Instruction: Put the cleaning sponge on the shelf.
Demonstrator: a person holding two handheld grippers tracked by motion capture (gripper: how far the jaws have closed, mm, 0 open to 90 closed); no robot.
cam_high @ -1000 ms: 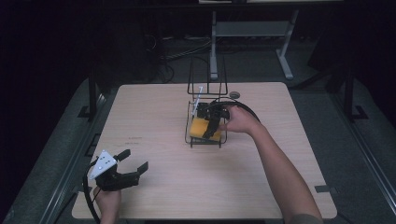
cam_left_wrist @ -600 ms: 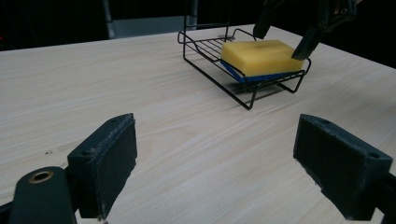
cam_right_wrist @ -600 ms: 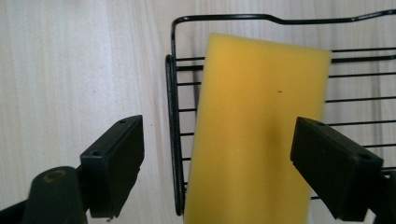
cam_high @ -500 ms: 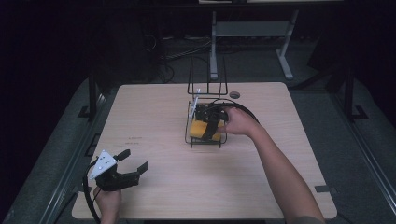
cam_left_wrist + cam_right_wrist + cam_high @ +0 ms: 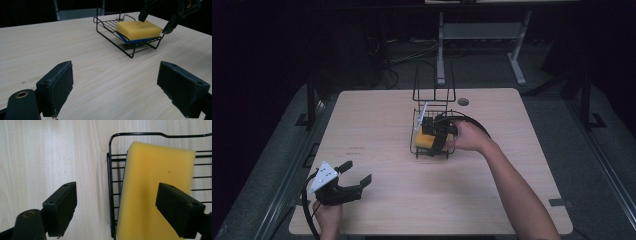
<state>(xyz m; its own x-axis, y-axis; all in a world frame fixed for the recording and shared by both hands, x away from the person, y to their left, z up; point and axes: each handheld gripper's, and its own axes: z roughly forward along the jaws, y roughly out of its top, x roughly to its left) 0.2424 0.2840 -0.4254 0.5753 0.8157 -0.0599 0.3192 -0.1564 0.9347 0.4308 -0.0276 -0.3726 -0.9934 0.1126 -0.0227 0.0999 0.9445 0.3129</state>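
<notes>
A yellow sponge with a blue underside point(image 5: 424, 139) lies in a black wire rack point(image 5: 434, 106) at the middle of the wooden table. My right gripper point(image 5: 433, 134) hangs open just above it. In the right gripper view it looks straight down, with the sponge point(image 5: 155, 195) under the right jaw and the rack's rim point(image 5: 109, 182) between the jaws. My left gripper point(image 5: 356, 172) is open near the table's front left corner, holding nothing. In the left gripper view the sponge point(image 5: 138, 30) lies flat in the rack point(image 5: 112, 37), and the right gripper point(image 5: 155, 23) straddles its far end.
A tall wire back rises from the rack's far side point(image 5: 434, 80). A small round grommet point(image 5: 463, 101) sits in the table behind the rack. Bare wood point(image 5: 412, 190) spreads between the two grippers. A metal stand point(image 5: 482, 30) is on the dark floor beyond the table.
My right hand has shifted slightly left and nearer over the rack. The left gripper has not moved.
</notes>
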